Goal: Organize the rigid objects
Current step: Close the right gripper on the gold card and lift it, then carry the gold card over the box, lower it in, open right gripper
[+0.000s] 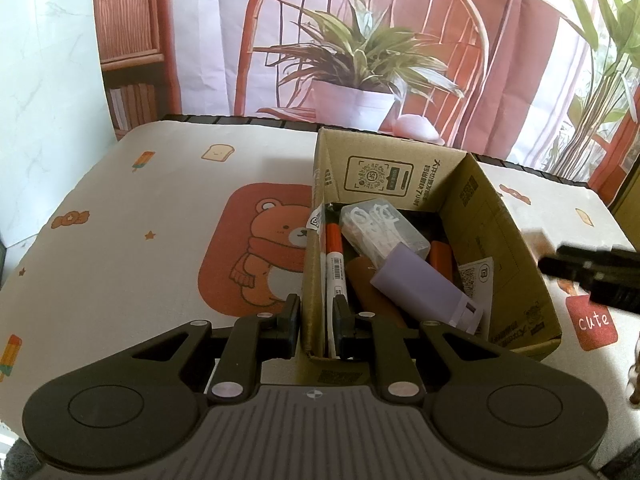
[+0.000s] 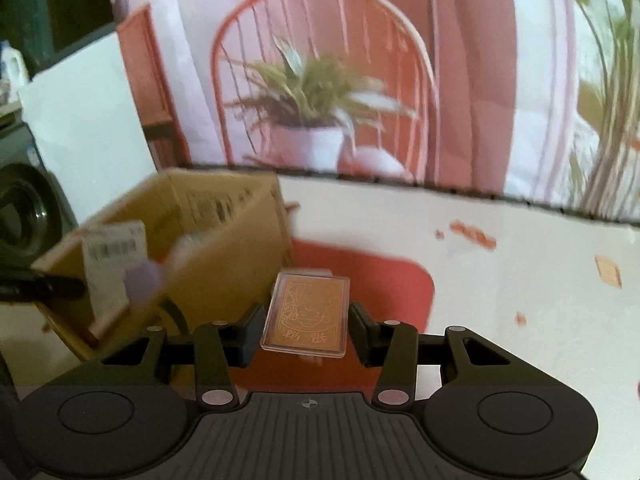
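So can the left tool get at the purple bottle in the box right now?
Probably not yet: the left tool is shut on the near wall of the cardboard box. The purple bottle lies on top just beyond it, uncovered, so letting go should leave the way free.

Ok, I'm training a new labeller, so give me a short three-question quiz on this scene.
1. True or false: the purple bottle lies outside the cardboard box.
2. What is the left gripper clamped on? A) the marker B) the box's near wall C) the mat
3. Fill in: the right gripper holds a gold ____ in a clear case.
Key: 1 false; 2 B; 3 card.
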`<state>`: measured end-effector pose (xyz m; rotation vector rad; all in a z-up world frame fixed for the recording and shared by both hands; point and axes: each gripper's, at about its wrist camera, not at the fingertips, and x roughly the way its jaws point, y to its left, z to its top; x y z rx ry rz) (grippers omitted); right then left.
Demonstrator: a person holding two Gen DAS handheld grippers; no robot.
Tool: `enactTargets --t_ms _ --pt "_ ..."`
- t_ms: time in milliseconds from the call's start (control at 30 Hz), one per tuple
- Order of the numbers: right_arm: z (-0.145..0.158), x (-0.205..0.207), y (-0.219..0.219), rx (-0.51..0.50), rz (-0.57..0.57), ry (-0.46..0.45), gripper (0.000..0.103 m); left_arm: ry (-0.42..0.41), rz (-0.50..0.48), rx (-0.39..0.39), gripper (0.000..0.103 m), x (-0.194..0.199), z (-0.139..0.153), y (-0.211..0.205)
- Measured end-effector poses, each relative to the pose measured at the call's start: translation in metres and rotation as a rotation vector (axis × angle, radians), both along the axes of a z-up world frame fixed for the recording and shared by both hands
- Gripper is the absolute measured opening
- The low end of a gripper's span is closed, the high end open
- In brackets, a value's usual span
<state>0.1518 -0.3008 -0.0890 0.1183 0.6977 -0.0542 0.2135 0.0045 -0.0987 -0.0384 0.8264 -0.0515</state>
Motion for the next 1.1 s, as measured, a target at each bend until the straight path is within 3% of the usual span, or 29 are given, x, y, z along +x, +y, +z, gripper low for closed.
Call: enactTargets --t_ms 333,600,1100 --pt "0.034 0.035 0.037 -0.032 0.155 -0.098 0.043 0.0 -0.001 0.001 0.017 0.0 0.0 -0.002" --pt "0.02 0.071 0.069 -0.056 0.25 -0.05 0.043 0.001 -0.001 0.001 0.017 0.0 0.0 -0.002" --pt "-0.007 0.099 0.095 -0.058 0.239 0.052 0.043 -0.001 -0.005 -0.003 0.018 0.0 0.001 -0.004"
